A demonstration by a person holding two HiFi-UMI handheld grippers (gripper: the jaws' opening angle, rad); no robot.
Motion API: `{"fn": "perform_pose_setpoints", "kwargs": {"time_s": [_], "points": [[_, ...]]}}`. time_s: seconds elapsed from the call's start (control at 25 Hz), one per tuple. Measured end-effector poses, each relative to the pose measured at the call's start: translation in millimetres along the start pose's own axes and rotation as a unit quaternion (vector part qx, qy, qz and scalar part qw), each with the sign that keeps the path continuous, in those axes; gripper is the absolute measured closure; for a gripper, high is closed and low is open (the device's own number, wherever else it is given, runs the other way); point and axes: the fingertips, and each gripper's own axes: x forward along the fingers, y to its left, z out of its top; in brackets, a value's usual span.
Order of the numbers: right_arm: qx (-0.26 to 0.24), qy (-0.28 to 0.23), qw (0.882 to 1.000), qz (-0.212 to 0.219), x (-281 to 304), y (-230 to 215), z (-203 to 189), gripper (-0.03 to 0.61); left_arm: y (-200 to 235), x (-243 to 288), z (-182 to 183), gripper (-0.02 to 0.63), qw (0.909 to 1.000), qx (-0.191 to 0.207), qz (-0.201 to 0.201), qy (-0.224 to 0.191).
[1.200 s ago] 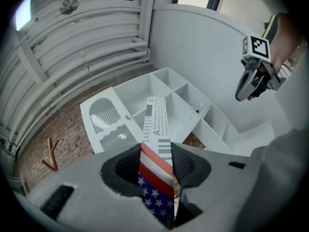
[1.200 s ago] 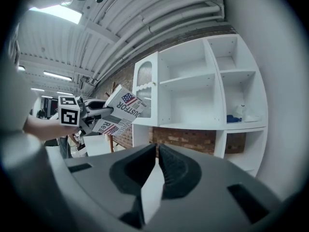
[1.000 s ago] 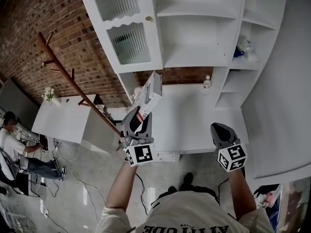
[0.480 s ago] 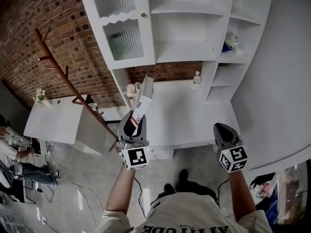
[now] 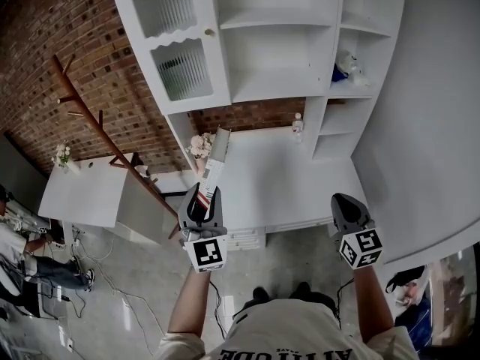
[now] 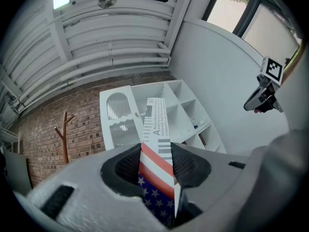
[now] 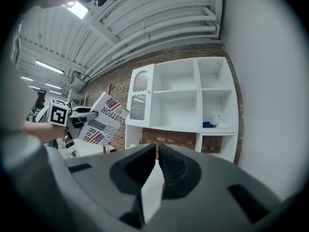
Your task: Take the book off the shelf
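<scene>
Since the frame one second earlier, the thin paperback book with a stars-and-stripes cover and newsprint lettering (image 5: 214, 160) has turned from showing its broad cover to showing its narrow edge in the head view. The left gripper (image 5: 203, 195) that carries it has drawn slightly away from the tall white wooden shelf unit (image 5: 277, 51). The right gripper (image 5: 343, 201) has scarcely shifted.

Room, head view: a red-brown brick wall (image 5: 75, 51) fills 10 o'clock and a plain white curved wall (image 5: 427, 126) fills 3 o'clock. A glossy grey floor (image 5: 135, 298) crossed by dark cables (image 5: 112, 276) lies at 7 o'clock. A white ribbed ceiling (image 6: 111, 42) spans 12 o'clock of the left gripper view.

Furniture: the shelf unit stands at 12 o'clock, with ribbed-glass door panels on its left and open compartments on its right. A flat white desk top (image 5: 285, 186) lies at centre beneath it. A low white side table (image 5: 82, 193) is at 9 o'clock. A slender brown wooden coat stand (image 5: 94, 115) runs between the side table and the shelf unit.

Task object: the book is off the shelf, in the air over the desk top's front-left part, its free end pointing to 12 o'clock. The left gripper's jaws are clamped on both covers of its lower end. The right gripper, at 4 o'clock, has its jaws together with nothing between them.

Small items: a seated person (image 5: 15, 242) is at the 8 o'clock edge. A pale flower bunch (image 5: 199, 145) and a small clear bottle (image 5: 298, 126) stand at the desk's rear. A small blue object (image 5: 339, 73) lies in a compartment at 1 o'clock.
</scene>
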Motion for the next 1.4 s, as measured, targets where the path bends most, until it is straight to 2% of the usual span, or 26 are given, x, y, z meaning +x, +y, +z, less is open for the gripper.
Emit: {"fn": "perform_pose_setpoints", "kwargs": {"time_s": [0.68,0.88,1.08,1.4], "points": [[0.005,-0.020,1.000,0.024,-1.8,-76.3,-5.4,0.541,-48.9,2.1,26.3,0.439,0.9987,-0.022,0.046,0.009],[0.007,-0.024,0.999,0.024,-0.5,-91.9,-6.3,0.541,-53.6,1.1,34.1,0.439,0.9959,-0.057,0.069,0.011],[0.003,-0.027,0.999,0.027,3.6,-100.0,-4.3,0.541,-52.7,1.3,25.3,0.439,0.9961,-0.048,0.074,0.014],[0.001,-0.043,0.999,0.033,6.0,-100.0,3.2,0.545,-49.6,-1.1,26.6,0.439,0.9939,-0.068,0.085,0.019]]}}
